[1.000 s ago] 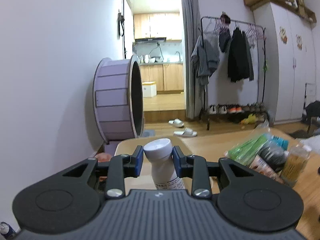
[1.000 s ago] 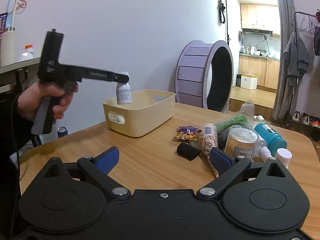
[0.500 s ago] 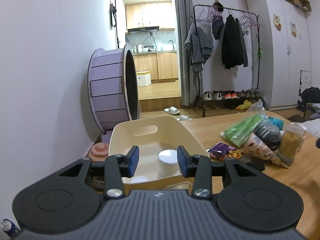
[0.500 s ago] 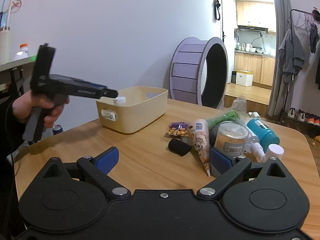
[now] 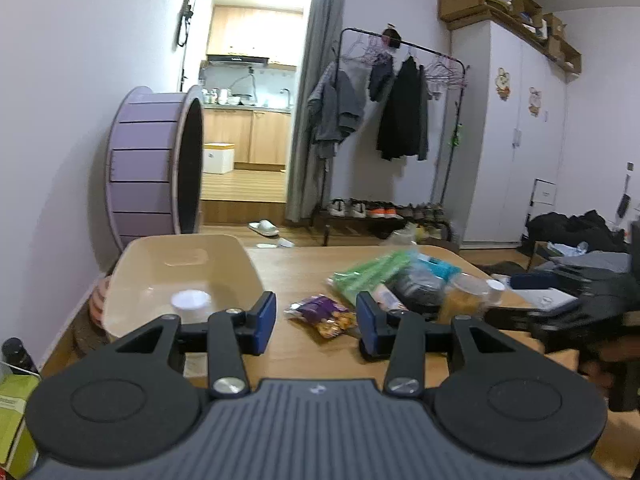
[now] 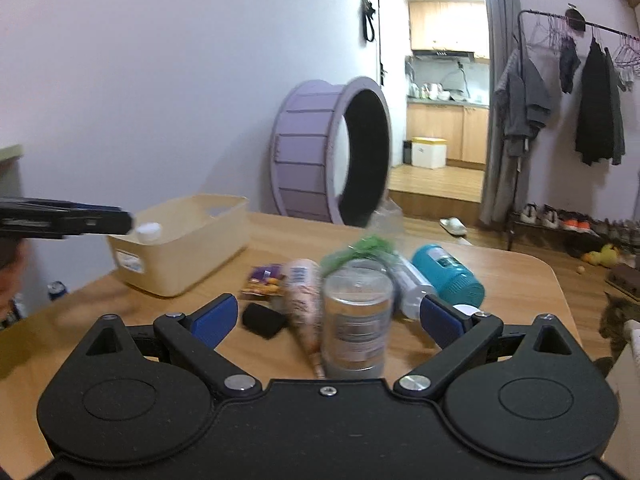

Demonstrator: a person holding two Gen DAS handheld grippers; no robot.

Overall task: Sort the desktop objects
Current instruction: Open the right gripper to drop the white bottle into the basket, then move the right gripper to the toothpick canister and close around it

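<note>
A cream bin stands on the wooden table, also in the right wrist view. A white-capped bottle stands inside it; its cap shows above the rim. My left gripper is open and empty, just right of the bin, above a purple snack packet. My right gripper is open, with a clear jar standing between its fingers, not gripped. Around the jar lie a patterned cone, a black pouch, a teal bottle and a green bag.
A purple wheel stands behind the table by the wall. A white bottle lies beside the teal one. The left gripper's body reaches in at the bin's near side. The table's far right edge drops to the floor.
My left gripper let go of the white-capped bottle into the bin, opened wider and swung right toward the pile. My right gripper moved forward around the clear jar.
</note>
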